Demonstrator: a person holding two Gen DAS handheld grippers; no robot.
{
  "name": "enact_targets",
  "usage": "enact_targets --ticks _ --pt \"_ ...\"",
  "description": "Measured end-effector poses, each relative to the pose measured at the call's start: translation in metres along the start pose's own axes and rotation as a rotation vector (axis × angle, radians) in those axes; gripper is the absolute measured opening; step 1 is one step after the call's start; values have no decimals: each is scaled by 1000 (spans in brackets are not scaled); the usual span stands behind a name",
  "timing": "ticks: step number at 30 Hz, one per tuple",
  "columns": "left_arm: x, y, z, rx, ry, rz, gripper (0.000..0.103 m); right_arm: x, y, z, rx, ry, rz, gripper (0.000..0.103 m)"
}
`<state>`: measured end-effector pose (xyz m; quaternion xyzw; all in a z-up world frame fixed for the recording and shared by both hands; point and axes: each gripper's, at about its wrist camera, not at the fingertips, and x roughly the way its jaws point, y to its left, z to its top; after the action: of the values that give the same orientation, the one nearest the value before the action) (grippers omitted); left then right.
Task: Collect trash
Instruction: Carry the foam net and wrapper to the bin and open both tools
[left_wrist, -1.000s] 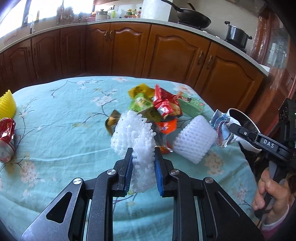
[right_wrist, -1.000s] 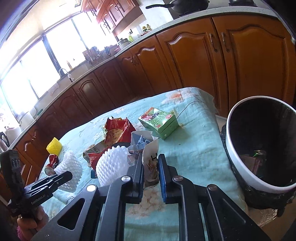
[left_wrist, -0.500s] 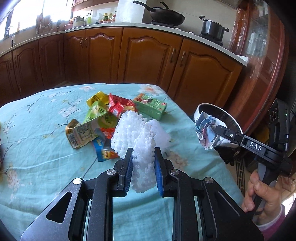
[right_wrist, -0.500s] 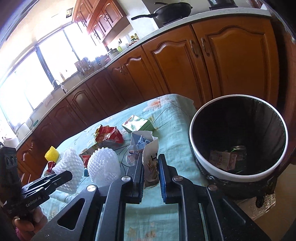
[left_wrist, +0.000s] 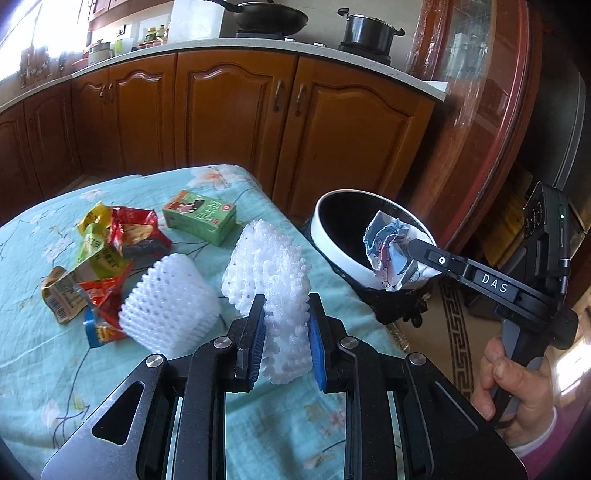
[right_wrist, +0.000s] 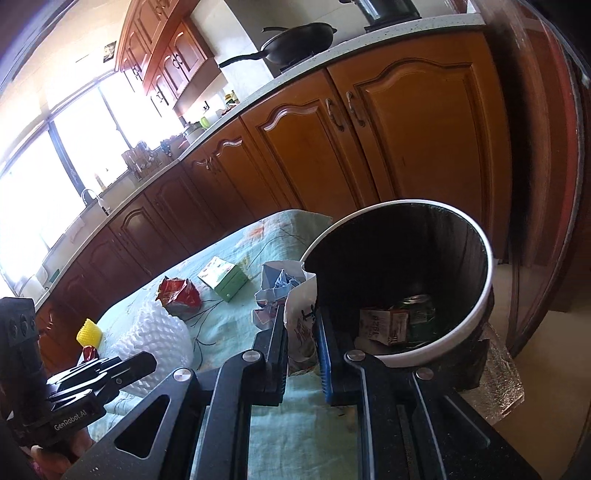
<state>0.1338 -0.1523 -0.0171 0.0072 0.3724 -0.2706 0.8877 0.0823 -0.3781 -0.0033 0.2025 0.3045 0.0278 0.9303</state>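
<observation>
A table under a pale turquoise floral cloth (left_wrist: 44, 369) stands in a kitchen with brown wooden cabinets (left_wrist: 229, 110), a light stone counter and a bright window at the left. At the table's left lie crinkled foil wrappers (left_wrist: 129, 236) in red, yellow and green, then a soft white foam net sleeve (left_wrist: 166, 306) with a bumpy mesh surface, then a green rectangular carton (left_wrist: 201, 216) farther back. In the centre, the left gripper (left_wrist: 284, 347) points down over the cloth, its blue pads clamped narrowly on a second white foam net (left_wrist: 266, 273), which is lifted off the table and folded between them. To the right, off the table's edge, sits a round trash bin (left_wrist: 332, 240) with a white rim and black liner; from the right wrist view, a carton and a can lie at its bottom. The right gripper (right_wrist: 301, 332), gripped by a hand (left_wrist: 513, 391) at the far right, is closed tight on a crumpled paper cup (left_wrist: 389, 254) held over the bin's rim.
</observation>
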Motion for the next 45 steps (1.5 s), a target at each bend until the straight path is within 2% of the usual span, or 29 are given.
enact_targets --ticks 17,24,39,43,45 --pt "46 -52 28 83 46 -86 20 -6 -44 18 50 -21 -73 14" --pt "69 -71 43 120 75 -103 20 -3 -59 26 66 -18 -101 14" --pt "127 -91 70 131 161 -121 21 21 -79 42 57 30 -151 15" --pt "137 -96 72 131 175 -119 23 29 -87 47 60 53 -159 22" --pt "138 -96 74 125 178 -118 31 31 -90 49 73 60 -154 30"
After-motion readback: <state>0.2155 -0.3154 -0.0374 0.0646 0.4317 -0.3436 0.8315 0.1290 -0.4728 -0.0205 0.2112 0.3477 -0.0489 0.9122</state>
